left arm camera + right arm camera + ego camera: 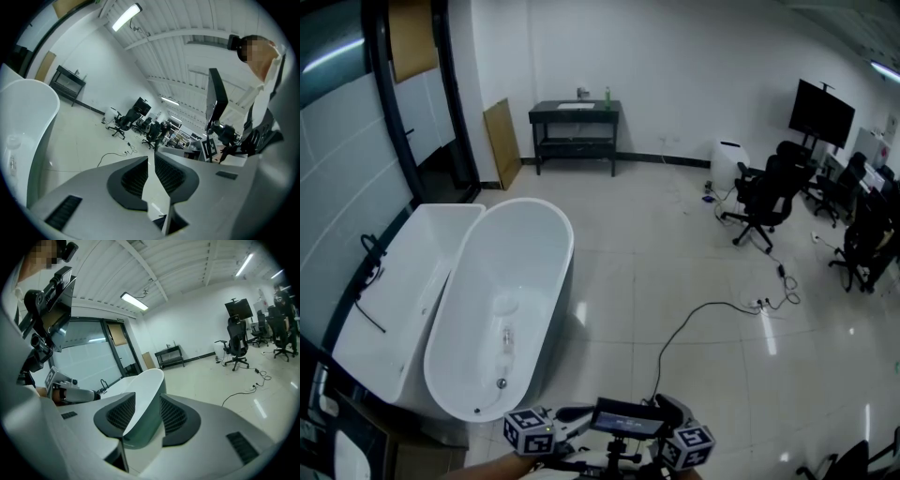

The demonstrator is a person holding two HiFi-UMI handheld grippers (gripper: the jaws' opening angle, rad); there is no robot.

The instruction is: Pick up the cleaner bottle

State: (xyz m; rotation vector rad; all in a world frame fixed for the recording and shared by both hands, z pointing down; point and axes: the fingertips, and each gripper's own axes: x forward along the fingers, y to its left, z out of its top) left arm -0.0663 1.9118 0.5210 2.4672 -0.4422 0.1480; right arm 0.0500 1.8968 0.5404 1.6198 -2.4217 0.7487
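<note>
Head view: small green cleaner bottle [607, 94] stands on far black bench [546, 109], well away from the person; probably light, stiff plastic, slick, so grab it mid-body. Left gripper view: left claw [151, 159] narrowly apart, empty; right gripper view: right claw [147, 404] apart, empty.

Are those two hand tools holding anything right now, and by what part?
Nothing is held. The left gripper and the right gripper both have their jaws apart, with nothing between them.
</note>
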